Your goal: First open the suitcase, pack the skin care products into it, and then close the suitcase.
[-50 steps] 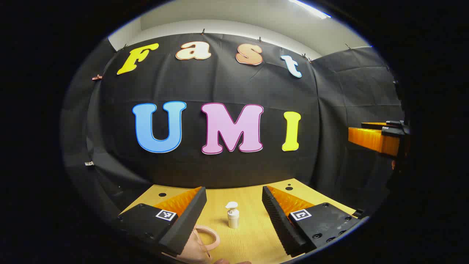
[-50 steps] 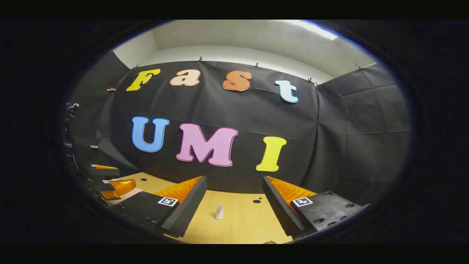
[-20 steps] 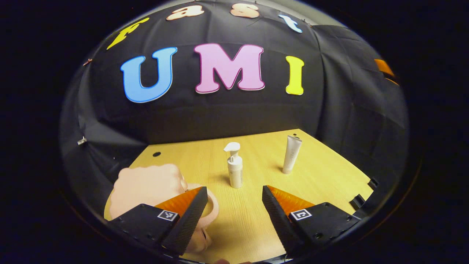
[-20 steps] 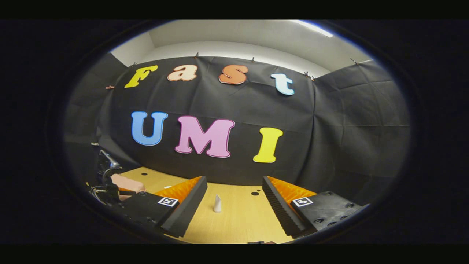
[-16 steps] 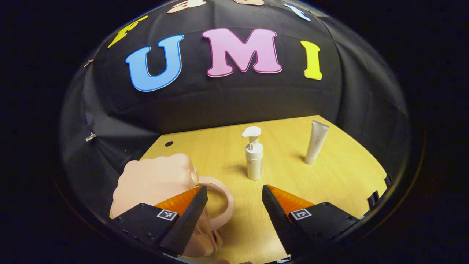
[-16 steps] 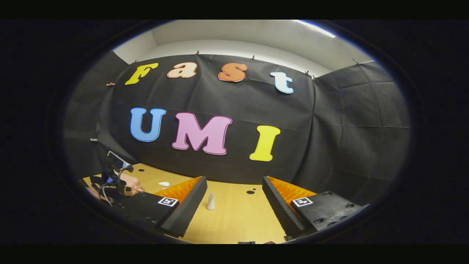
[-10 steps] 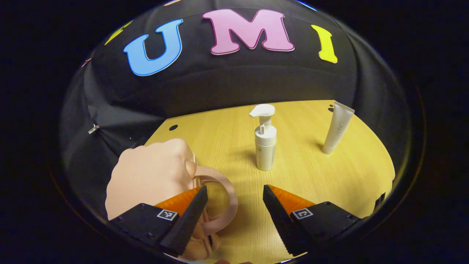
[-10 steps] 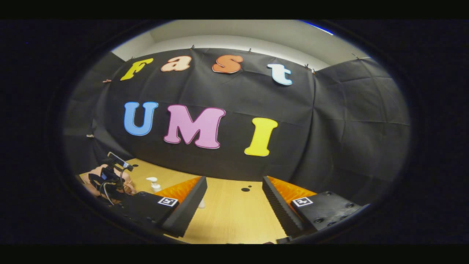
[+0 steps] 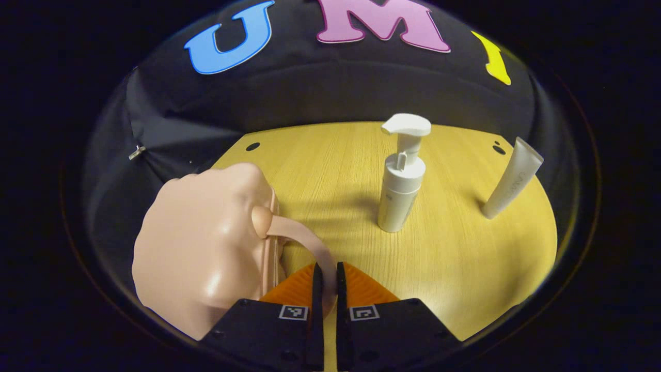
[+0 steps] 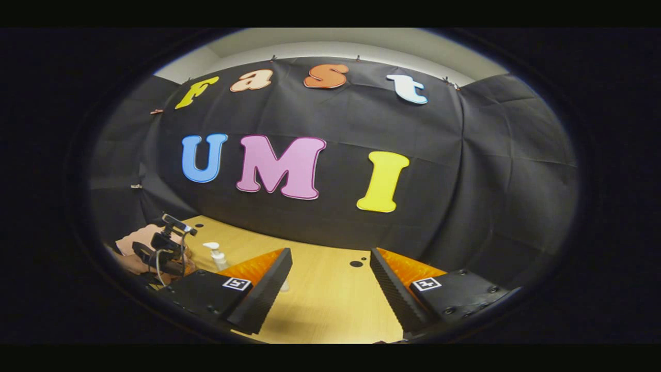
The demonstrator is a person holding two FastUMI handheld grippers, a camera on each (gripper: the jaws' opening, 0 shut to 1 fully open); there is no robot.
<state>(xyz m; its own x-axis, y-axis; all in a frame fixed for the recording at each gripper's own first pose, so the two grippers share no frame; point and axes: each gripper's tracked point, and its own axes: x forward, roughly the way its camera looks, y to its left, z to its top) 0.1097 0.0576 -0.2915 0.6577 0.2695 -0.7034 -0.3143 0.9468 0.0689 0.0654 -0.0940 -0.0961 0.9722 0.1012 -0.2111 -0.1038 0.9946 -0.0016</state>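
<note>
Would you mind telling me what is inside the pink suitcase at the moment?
That cannot be seen: the pink suitcase is closed. The left gripper is shut on its handle. The pump bottle and tube stand outside on the table.

Pink suitcase (image 9: pixel 206 248), white pump bottle (image 9: pixel 400 186)

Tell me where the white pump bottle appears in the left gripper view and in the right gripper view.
Left gripper view: the white pump bottle stands upright on the wooden table, right of centre, beyond the left gripper.
Right gripper view: it is small, at lower left, beside the left gripper.
Shared landmark: the pink suitcase left of the bottle.
</note>
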